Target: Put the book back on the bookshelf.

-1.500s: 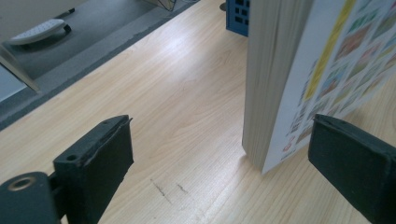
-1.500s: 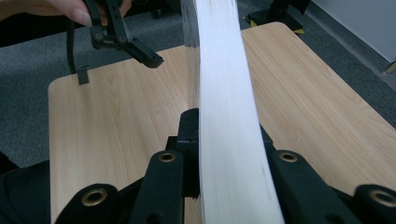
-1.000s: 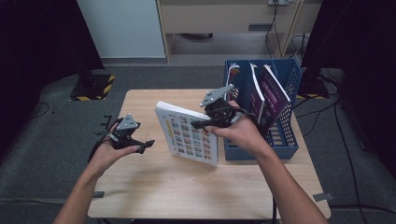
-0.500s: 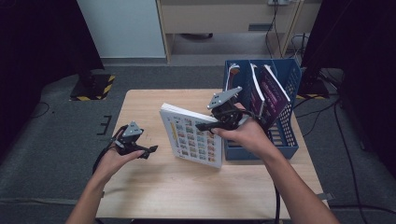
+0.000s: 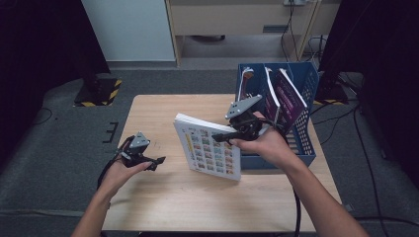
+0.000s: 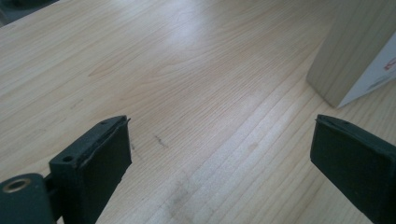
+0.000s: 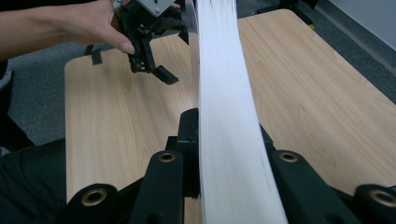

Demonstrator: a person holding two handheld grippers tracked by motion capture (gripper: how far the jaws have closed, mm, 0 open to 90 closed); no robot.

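A thick white book [image 5: 210,150] with a grid of small coloured pictures on its cover stands upright and tilted on the wooden table [image 5: 163,113], just left of a blue basket [image 5: 306,143]. My right gripper [image 5: 225,134] is shut on its upper edge. In the right gripper view the white page block [image 7: 224,116] runs up between the two jaws. My left gripper [image 5: 157,162] hovers low over the table to the book's left, open with nothing in it. In the left gripper view its jaws stand wide over bare wood [image 6: 187,70], with the book's lower corner [image 6: 345,51] at the upper right.
The blue basket holds several upright books, among them a purple one [image 5: 291,98] and a white one [image 5: 271,94]. Past the book, the right gripper view has the left gripper [image 7: 152,70] in a hand. Grey floor surrounds the table; a cabinet stands behind.
The left hand has sunk toward the table and come slightly nearer the person. The right gripper and the book have shifted a little toward the near right.
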